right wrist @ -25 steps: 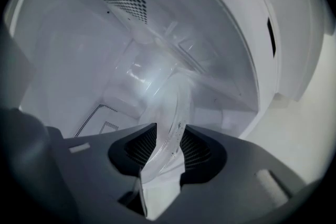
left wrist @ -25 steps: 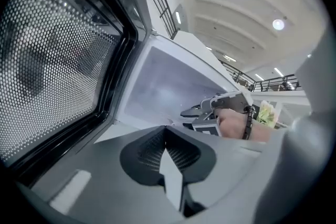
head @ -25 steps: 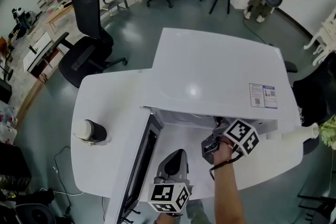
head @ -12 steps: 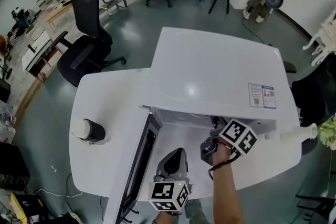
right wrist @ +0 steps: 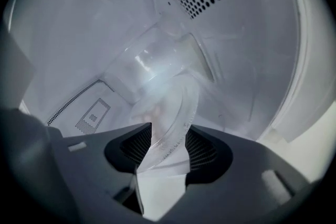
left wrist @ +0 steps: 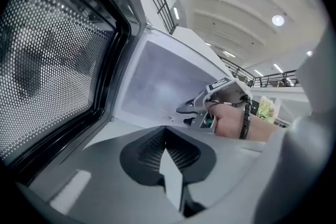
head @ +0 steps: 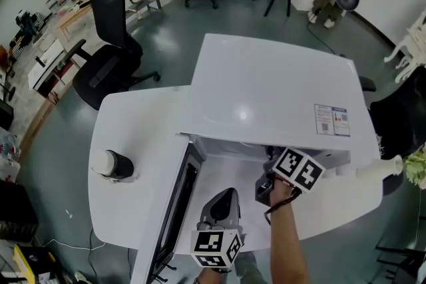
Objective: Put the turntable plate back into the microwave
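The white microwave (head: 266, 90) stands on the table with its door (head: 176, 209) swung open to the left. My right gripper (right wrist: 167, 152) reaches into the cavity; in the head view only its marker cube (head: 298, 169) and the wrist show. The clear glass turntable plate (right wrist: 168, 107) stands tilted on edge, blurred, its rim between the jaws, which are opening. The left gripper view shows my right gripper (left wrist: 184, 109) against the cavity's back wall. My left gripper (left wrist: 166, 134) is shut and empty, hovering level in front of the opening (head: 225, 199).
A dark cup with a white lid (head: 113, 166) stands on the white table (head: 133, 123) left of the door. A white vase (head: 379, 171) sits by the microwave's right corner. Black office chairs (head: 110, 43) stand beyond the table.
The right gripper's marker cube has rolled and shifted slightly up and left. The left gripper has stayed where it was.
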